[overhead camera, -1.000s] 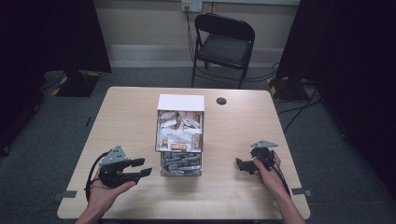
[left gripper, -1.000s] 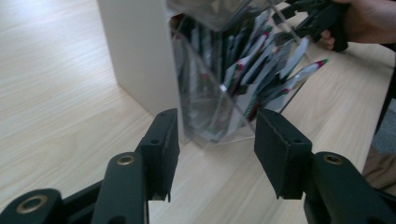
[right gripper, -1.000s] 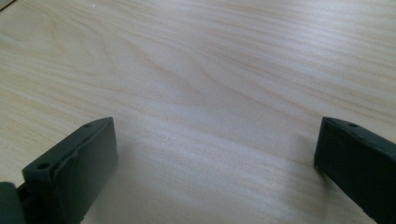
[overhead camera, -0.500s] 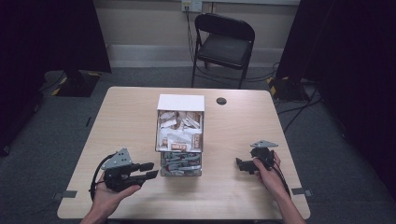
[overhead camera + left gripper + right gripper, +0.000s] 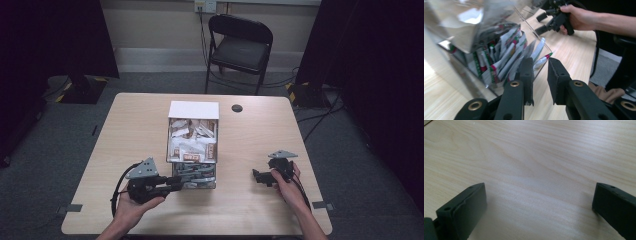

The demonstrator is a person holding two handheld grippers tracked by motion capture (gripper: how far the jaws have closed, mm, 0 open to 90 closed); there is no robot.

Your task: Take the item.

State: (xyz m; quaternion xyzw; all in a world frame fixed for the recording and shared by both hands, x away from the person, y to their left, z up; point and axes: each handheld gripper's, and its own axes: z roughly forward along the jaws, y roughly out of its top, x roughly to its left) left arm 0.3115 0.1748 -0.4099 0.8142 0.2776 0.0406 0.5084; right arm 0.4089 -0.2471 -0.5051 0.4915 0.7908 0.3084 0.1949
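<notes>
Clear plastic packet-filled box (image 5: 193, 150) sits mid-bench; we judge our slightly parted, empty left gripper (image 5: 176, 186) must next reach its near compartment, right gripper (image 5: 256, 176) wide, empty.

left gripper (image 5: 172, 185) moved right, jaws now at clear box (image 5: 194, 150) front

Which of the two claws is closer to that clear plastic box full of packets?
The left claw: it is right at the near left corner of the clear plastic box of packets. The right claw rests on the wooden table, well off to the box's right.
</notes>
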